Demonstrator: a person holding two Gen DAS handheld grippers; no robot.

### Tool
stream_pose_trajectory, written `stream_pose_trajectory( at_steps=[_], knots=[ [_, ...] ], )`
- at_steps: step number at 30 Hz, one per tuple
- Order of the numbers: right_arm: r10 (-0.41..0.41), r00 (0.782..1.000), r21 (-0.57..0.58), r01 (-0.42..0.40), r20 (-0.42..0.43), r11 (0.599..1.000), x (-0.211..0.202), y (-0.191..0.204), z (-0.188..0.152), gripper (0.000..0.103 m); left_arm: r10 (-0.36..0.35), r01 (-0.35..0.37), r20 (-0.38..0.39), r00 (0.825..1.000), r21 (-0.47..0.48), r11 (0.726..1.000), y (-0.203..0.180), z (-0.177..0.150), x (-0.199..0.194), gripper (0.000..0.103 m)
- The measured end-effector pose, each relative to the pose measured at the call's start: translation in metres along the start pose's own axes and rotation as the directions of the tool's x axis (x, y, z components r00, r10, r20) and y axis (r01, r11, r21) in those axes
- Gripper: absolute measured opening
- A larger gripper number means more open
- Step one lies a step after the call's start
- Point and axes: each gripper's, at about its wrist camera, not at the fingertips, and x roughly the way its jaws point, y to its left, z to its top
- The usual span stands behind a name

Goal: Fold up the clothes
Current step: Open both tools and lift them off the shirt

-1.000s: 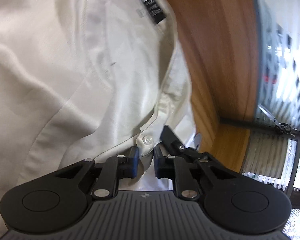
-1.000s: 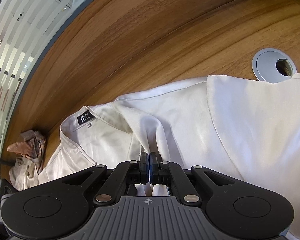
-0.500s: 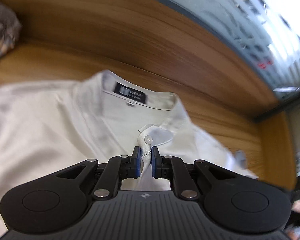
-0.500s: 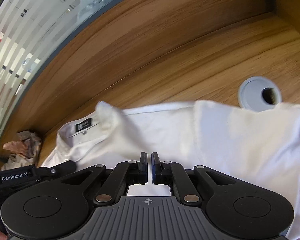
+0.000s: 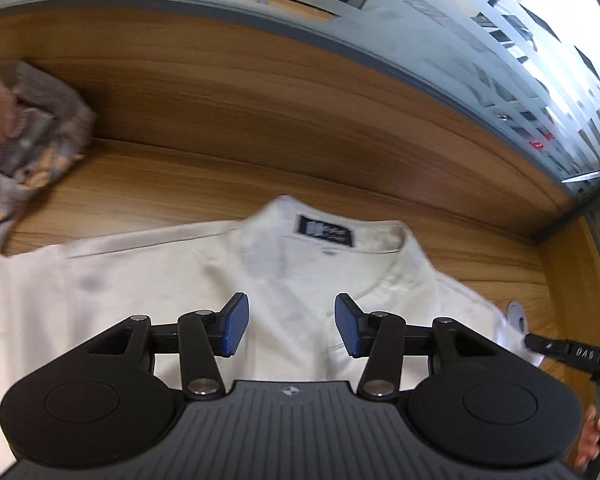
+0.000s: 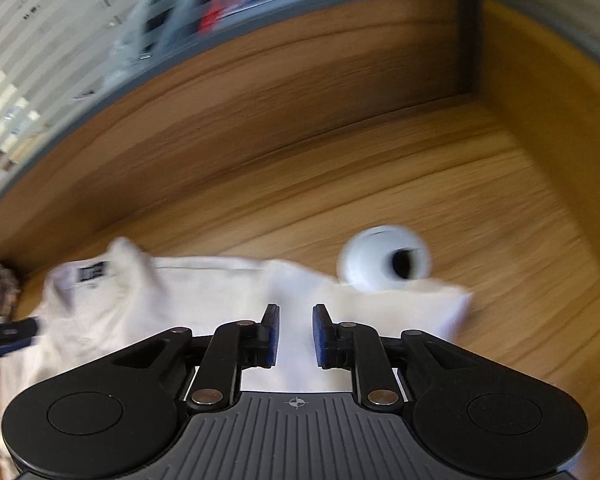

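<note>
Both tongs had just let go of the white shirt [image 5: 148, 292]. A second ago each pair was pinched on cloth, the left tongs [image 5: 288, 326] at the buttoned placket below the collar, the right tongs [image 6: 296, 336] on a raised ridge of fabric. Now the left pair was opening wide, its blue pads [image 5: 233, 324] well apart with nothing between them, only the shirt front lying below. The right pair was opening too, more narrowly, and its gap also showed nothing but flat cloth underneath.

The shirt lay spread on the wooden bench [image 5: 260, 184], collar and dark neck label [image 5: 326, 231] toward the far side, near the low wooden back panel. In the right wrist view its right edge overlapped the near rim of the round cable grommet [image 6: 384, 260], and the body looked like a tidy rectangle, though blur softened the edges. A crumpled patterned garment [image 5: 28, 132] sat at the far left of the bench, apart from the shirt.

The release suggested that a fold had just been laid down and the cloth left to settle. Judged from the flat, squared shape, the shirt seemed partly folded, with at least one further fold probably still due. The tip of the right tool and a hand [image 5: 592, 440] showed at the right edge of the left wrist view.
</note>
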Motion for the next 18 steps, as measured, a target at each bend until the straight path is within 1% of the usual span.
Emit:
stream_pose_trajectory(
  at_steps=[4,8,10,12,14,15,16,17,18],
  knots=[
    [-0.092,0.996,-0.025,0.092,0.014,0.995,-0.003,-0.020,0.002,0.021,0.041,-0.041,-0.008,0.999,-0.003,0.999,0.024,0.001,-0.024,0.055],
    [-0.144,0.990,-0.044,0.144,0.014,0.989,-0.002,-0.039,0.009,0.023,0.088,-0.088,-0.005,0.996,-0.028,0.996,0.047,0.001,-0.044,0.058],
    [-0.152,0.988,-0.041,0.151,-0.006,0.988,-0.002,-0.052,0.011,0.028,0.110,-0.110,-0.001,0.994,-0.050,0.993,0.057,-0.002,-0.053,0.059],
    [-0.126,0.992,-0.014,0.125,-0.026,0.992,-0.001,-0.060,0.012,0.038,0.122,-0.122,-0.002,0.992,-0.080,0.989,0.065,-0.009,-0.061,0.060],
    [-0.095,0.994,0.015,0.096,-0.045,0.995,0.001,-0.068,0.012,0.041,0.132,-0.132,-0.006,0.991,-0.106,0.986,0.071,-0.015,-0.066,0.060],
    [-0.078,0.996,0.027,0.080,-0.051,0.996,0.001,-0.070,0.011,0.041,0.136,-0.136,-0.007,0.991,-0.119,0.984,0.073,-0.019,-0.068,0.060],
    [-0.061,0.997,0.038,0.063,-0.055,0.997,0.002,-0.070,0.009,0.039,0.140,-0.140,-0.011,0.990,-0.129,0.982,0.075,-0.022,-0.070,0.060],
    [-0.041,0.997,0.051,0.044,-0.060,0.998,0.002,-0.071,0.008,0.020,0.142,-0.143,-0.012,0.990,-0.138,0.980,0.077,-0.026,-0.072,0.060],
    [-0.019,0.998,0.061,0.023,-0.058,0.998,0.001,-0.071,0.008,0.005,0.144,-0.144,-0.011,0.990,-0.145,0.979,0.078,-0.030,-0.074,0.060]
  ],
)
